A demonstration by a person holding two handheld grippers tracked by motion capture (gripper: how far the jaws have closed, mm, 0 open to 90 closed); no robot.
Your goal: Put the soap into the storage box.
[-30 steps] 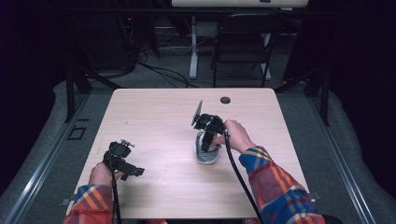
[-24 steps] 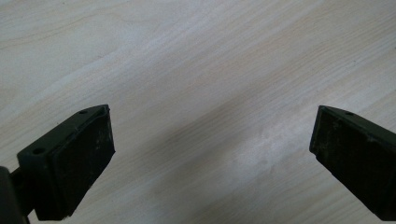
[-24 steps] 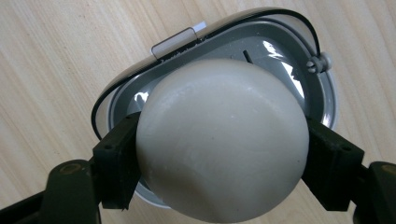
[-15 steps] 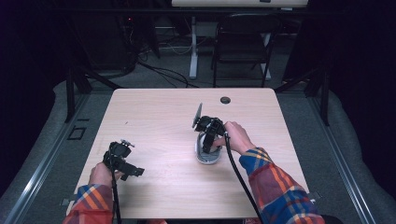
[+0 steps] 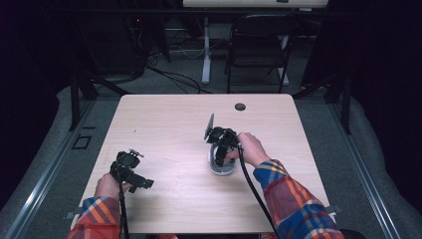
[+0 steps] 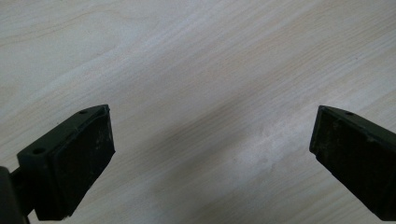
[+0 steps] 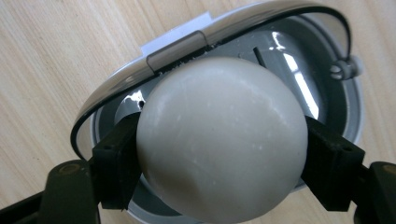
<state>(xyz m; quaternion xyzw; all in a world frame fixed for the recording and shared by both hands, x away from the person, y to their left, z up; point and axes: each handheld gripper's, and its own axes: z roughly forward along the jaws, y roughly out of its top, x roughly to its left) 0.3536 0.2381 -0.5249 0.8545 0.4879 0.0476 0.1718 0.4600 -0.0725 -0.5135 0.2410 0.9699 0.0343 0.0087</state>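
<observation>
Smooth off-white ball [image 7: 219, 140], gripped by right tongs [image 7: 219, 154], over grey dish [image 7: 336, 107]

A pale wooden table [image 5: 164, 124] bears a grey open case [image 5: 221, 168].

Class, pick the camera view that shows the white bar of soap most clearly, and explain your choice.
The right gripper view: the white soap is large and close, clamped between the right gripper jaws above the grey soap dish. In the high view that spot is small, with the gripper and hand covering the soap. The left gripper view looks at bare table.
</observation>
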